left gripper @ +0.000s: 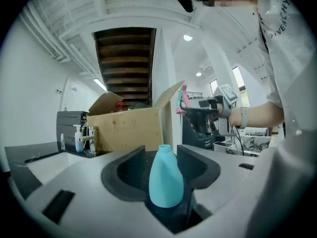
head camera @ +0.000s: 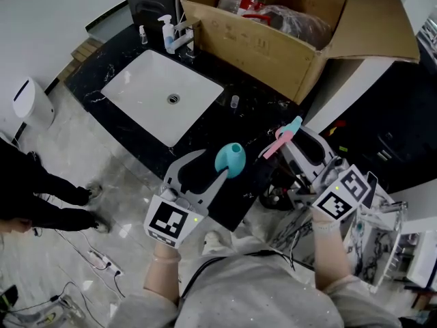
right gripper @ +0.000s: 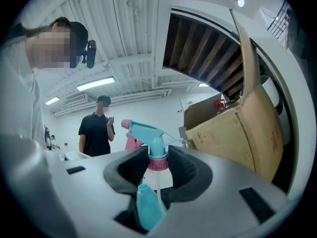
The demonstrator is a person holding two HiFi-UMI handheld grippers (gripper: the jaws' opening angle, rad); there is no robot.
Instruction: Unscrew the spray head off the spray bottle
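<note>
A teal spray bottle [head camera: 231, 159] with a bare, open neck hangs over the black counter's front edge, and my left gripper [head camera: 213, 168] is shut on its body. In the left gripper view the bottle [left gripper: 166, 180] stands upright between the dark pads. The spray head [head camera: 284, 136], teal with a pink trigger and collar, is apart from the bottle, to its right. My right gripper [head camera: 292, 149] is shut on it. The right gripper view shows the pads clamping the pink collar [right gripper: 157, 162], the nozzle [right gripper: 148, 133] above and the bottle [right gripper: 147, 207] low in front.
A white sink [head camera: 140, 80] is set in the black counter [head camera: 102, 63], with a pump bottle [head camera: 167, 33] by the tap. A large open cardboard box [head camera: 273, 39] stands behind. A person's legs [head camera: 48, 197] are on the floor at left; a person [right gripper: 96, 130] stands farther off.
</note>
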